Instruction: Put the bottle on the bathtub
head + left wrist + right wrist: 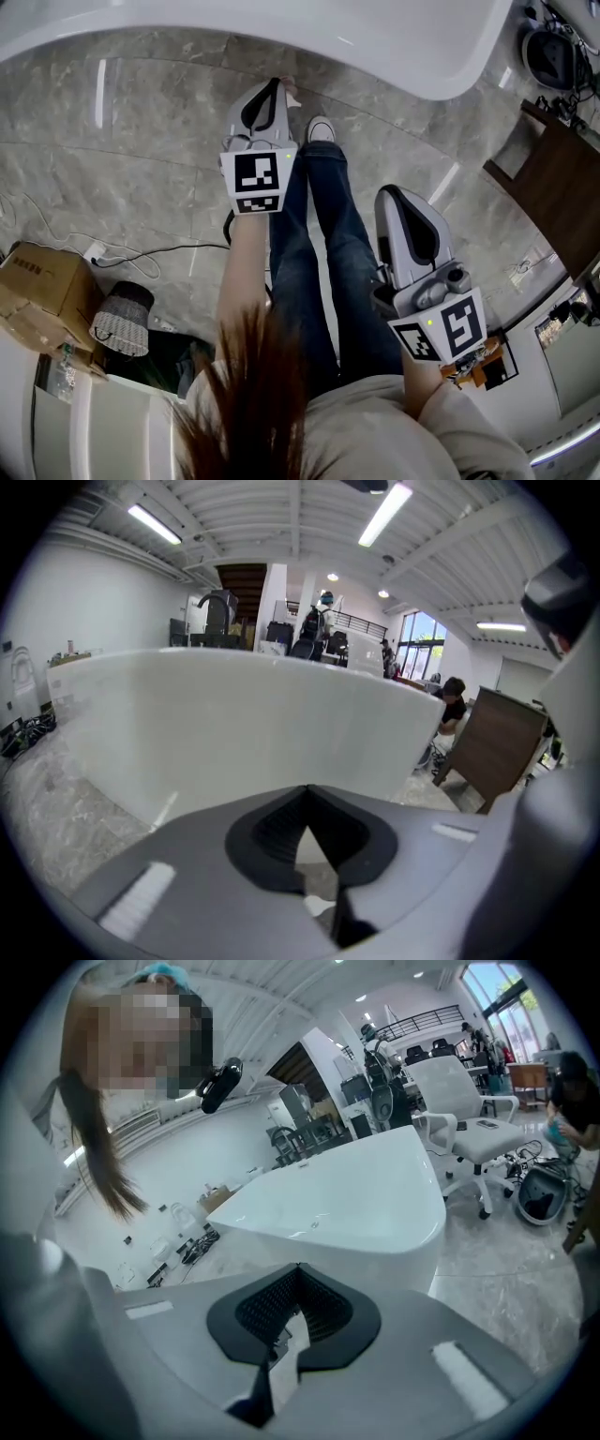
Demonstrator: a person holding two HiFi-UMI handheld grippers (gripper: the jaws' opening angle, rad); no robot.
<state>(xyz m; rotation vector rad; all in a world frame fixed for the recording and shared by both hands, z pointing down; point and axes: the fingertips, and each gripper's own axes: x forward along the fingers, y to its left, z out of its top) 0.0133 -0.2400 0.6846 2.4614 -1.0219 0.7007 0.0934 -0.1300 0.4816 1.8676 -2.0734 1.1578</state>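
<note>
The white bathtub (375,37) curves across the top of the head view, and its wall fills the middle of the left gripper view (234,724). Its rim and basin show in the right gripper view (347,1204). No bottle shows in any view. My left gripper (274,89) is held up near the tub's outer wall, its jaws shut with nothing between them (307,789). My right gripper (392,193) hangs lower and further from the tub, over the grey marble floor. Its jaws also meet at the tip, and it holds nothing (298,1267).
The person's legs in jeans (319,244) and a white shoe (321,129) stand between the grippers. A cardboard box (42,291), a woven basket (122,319) and a floor cable (159,251) lie left. A brown wooden cabinet (553,187) stands right, and a white office chair (469,1129) stands beyond the tub.
</note>
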